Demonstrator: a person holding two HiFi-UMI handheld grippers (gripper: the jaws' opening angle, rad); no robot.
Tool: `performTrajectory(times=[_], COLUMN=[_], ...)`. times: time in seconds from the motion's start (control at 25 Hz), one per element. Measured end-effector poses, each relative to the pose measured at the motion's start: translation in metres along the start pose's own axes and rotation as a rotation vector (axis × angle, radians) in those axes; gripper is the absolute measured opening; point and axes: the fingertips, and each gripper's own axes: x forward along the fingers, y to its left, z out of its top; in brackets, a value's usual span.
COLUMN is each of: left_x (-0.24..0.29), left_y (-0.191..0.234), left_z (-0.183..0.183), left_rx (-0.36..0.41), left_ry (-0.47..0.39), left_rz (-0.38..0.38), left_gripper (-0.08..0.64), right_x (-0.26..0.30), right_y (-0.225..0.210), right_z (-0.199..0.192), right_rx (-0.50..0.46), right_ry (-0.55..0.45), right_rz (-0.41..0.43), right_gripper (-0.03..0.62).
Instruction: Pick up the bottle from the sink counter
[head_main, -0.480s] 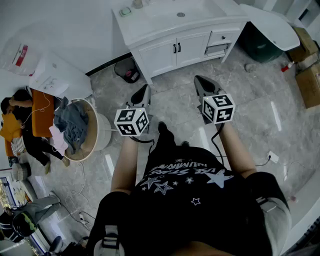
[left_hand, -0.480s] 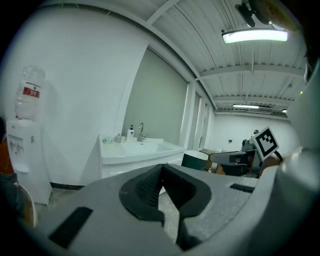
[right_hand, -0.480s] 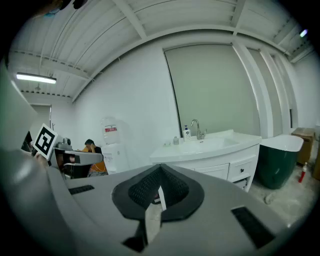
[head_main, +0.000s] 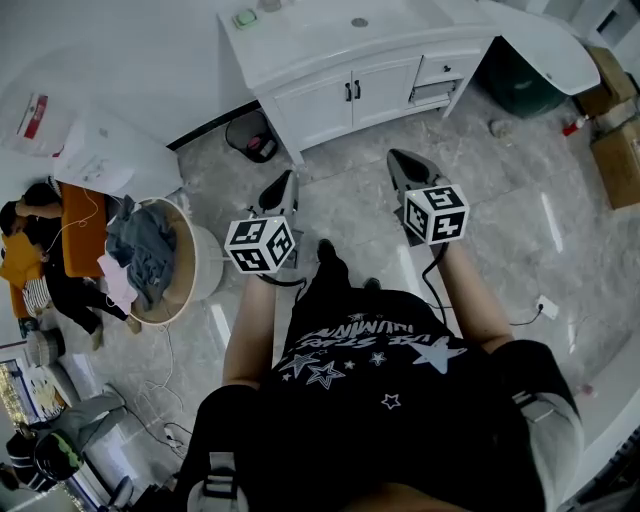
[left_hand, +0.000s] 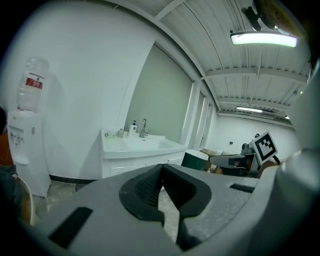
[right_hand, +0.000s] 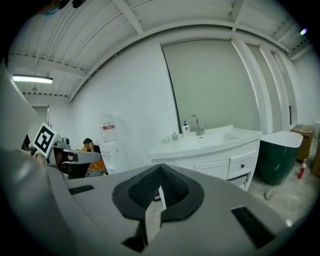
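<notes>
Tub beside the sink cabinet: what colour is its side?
The tub is dark green; right gripper view.

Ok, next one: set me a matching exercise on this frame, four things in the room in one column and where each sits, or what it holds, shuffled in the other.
Things:
1 bottle
2 water dispenser
3 dark green tub
4 round basket

Places, as the right gripper view shows them:
A right of the sink counter
B holding clothes
C on the sink counter, beside the faucet
D left of the sink counter

Pairs: 1-C, 2-D, 3-A, 4-B
</notes>
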Motion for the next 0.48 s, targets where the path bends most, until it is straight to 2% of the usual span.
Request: performTrajectory(times=[0.12,0.32,0.48], left_x=[0.011,0.042,0.068], left_y=[0.01,0.04,0.076], left_z=[0.003,0.028,0.046], left_rx=[0.0,0.009,0.002], left_ry=[0.004,-0.015,-0.025], left_rz=[-0.018,-0.048,-0.068], left_gripper=[0.009,0.009,0.009], right_x=[0.013,0.047,0.088], right_y=[-0.004,-0.014,-0.016], right_z=[0.002,0.026,0.044], right_rx=[0.019,0.068,0.045], right_ry=[0.0,-0.059,-0.061], right_rz=[-0.016,-0.044,-0.07], right_gripper=[0.006,0.006,0.006])
